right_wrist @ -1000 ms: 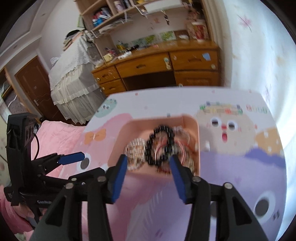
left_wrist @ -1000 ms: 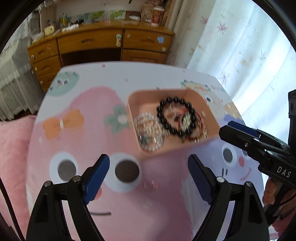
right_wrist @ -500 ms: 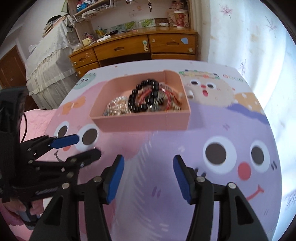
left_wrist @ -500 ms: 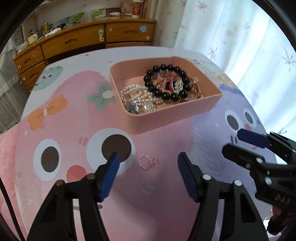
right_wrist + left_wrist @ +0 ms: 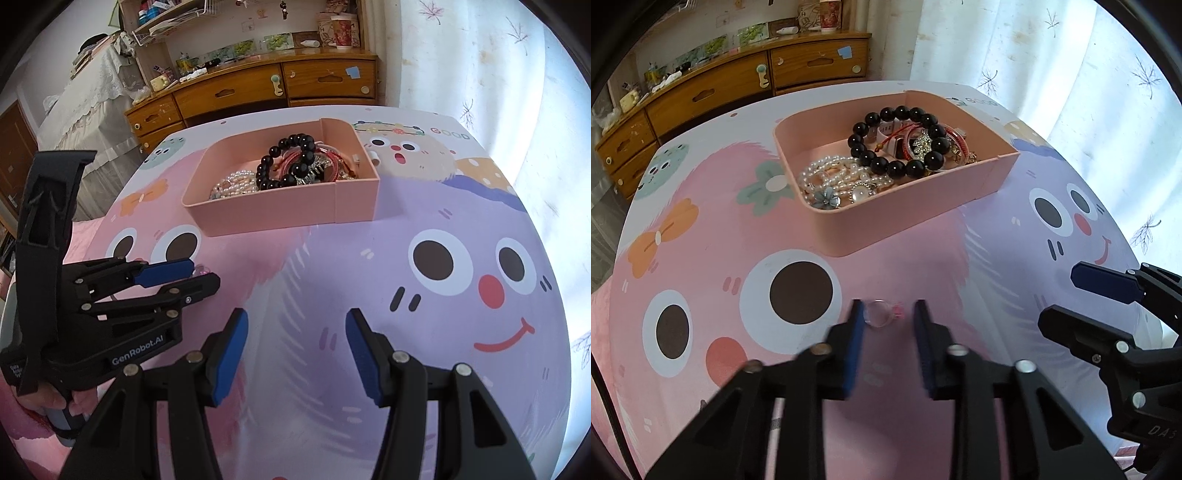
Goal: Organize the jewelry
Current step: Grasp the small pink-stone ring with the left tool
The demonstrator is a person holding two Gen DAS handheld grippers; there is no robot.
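A small silver ring with a pink ornament lies on the cartoon-printed table cover. My left gripper straddles it, jaws closing; the left pad is at the ring's edge, and a gap remains at the right pad. In the right wrist view, the left gripper has the ring peeking out at its tips. The pink tray behind holds a black bead bracelet, pearl strands and red bracelets. My right gripper stands open over the bare purple print.
A wooden dresser with clutter on top stands beyond the table's far edge. White curtains hang to the right. A lace-covered bed is at the far left. A hand grips the left gripper's handle.
The left gripper came down toward the table and its jaws narrowed around the ring. The right gripper drew back from over the tray to the purple print nearer the front.
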